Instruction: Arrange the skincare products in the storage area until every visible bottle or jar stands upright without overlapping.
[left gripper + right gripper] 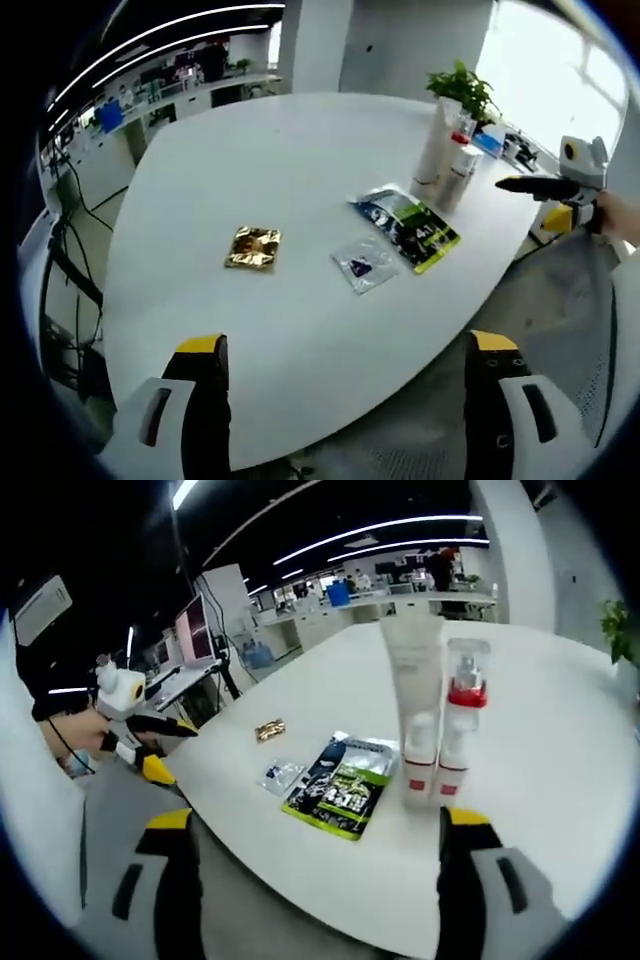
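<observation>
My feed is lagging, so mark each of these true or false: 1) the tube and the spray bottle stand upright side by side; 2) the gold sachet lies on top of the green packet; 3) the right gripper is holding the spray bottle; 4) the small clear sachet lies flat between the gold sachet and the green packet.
1) True: the white tube and spray bottle stand upright together.
2) False: the gold sachet lies alone, apart from the green packet.
3) False: the right gripper has open jaws, short of the bottle.
4) True: the clear sachet lies flat between them.
</observation>
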The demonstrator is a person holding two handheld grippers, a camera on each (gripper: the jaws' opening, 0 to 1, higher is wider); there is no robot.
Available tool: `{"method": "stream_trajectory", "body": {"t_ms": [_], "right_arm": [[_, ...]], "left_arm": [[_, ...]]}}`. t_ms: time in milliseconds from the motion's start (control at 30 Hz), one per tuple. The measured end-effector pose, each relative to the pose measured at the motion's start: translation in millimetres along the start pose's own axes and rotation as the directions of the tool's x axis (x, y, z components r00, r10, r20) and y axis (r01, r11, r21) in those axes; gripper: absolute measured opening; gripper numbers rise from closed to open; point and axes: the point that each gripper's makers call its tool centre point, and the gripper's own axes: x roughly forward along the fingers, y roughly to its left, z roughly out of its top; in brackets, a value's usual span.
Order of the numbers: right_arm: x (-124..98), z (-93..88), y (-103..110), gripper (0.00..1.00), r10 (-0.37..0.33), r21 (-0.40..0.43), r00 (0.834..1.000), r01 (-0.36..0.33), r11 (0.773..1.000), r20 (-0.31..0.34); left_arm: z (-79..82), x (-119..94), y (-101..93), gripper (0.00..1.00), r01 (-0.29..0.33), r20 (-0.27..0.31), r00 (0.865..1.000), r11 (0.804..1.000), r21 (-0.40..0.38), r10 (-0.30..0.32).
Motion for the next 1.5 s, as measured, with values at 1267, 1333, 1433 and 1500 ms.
{"method": "stream_trajectory", "body": {"t_ms": [1267, 1333, 1433, 1500], "right_arm": [[0, 0.9, -17, 1.00, -0.057, 0.093, 0.998, 0.053, 0.994, 0.037], [0, 0.9, -17, 1.00, -0.058, 0.094, 0.998, 0.054, 0.994, 0.038], [0, 1.2, -18, 1.00, -0.060, 0.101, 0.997, 0.056, 0.993, 0.039], [0, 1.5, -19, 1.00, -0.064, 0.107, 0.997, 0.060, 0.993, 0.042]], "left_arm": [[52.9, 96, 78.8, 0.89, -0.066, -0.134, 0.988, 0.993, 0.098, 0.079], [54.4, 102, 83.4, 0.87, -0.068, -0.143, 0.986, 0.992, 0.109, 0.083], [54.4, 110, 87.5, 0.86, -0.065, -0.161, 0.983, 0.991, 0.120, 0.084], [54.1, 114, 90.2, 0.84, -0.065, -0.174, 0.981, 0.989, 0.135, 0.088]]}}
